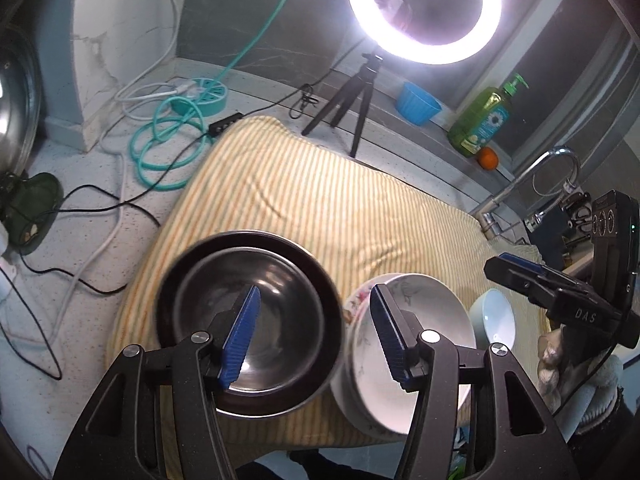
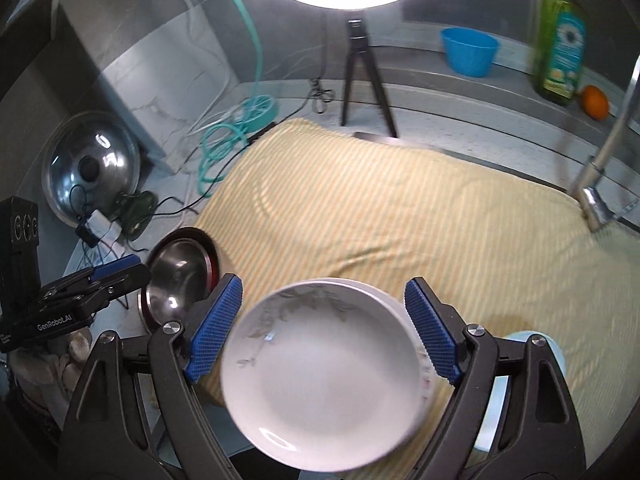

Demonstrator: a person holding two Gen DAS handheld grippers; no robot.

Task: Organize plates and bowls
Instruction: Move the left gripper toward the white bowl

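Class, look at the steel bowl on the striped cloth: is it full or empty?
Empty. In the left wrist view the steel bowl shows only its bare, shiny inside with light glinting off the bottom; nothing lies in it.

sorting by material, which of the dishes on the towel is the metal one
The steel bowl, nested in a dark bowl at the towel's left edge; the others are white or pale blue ceramic.

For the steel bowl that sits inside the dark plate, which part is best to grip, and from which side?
Probably the thin rim of the steel bowl, on the near edge facing the left hand-held gripper. One finger goes inside, one outside. The bowl is upright and open on top, and the dark plate surrounds its base, so a low side grip looks blocked.
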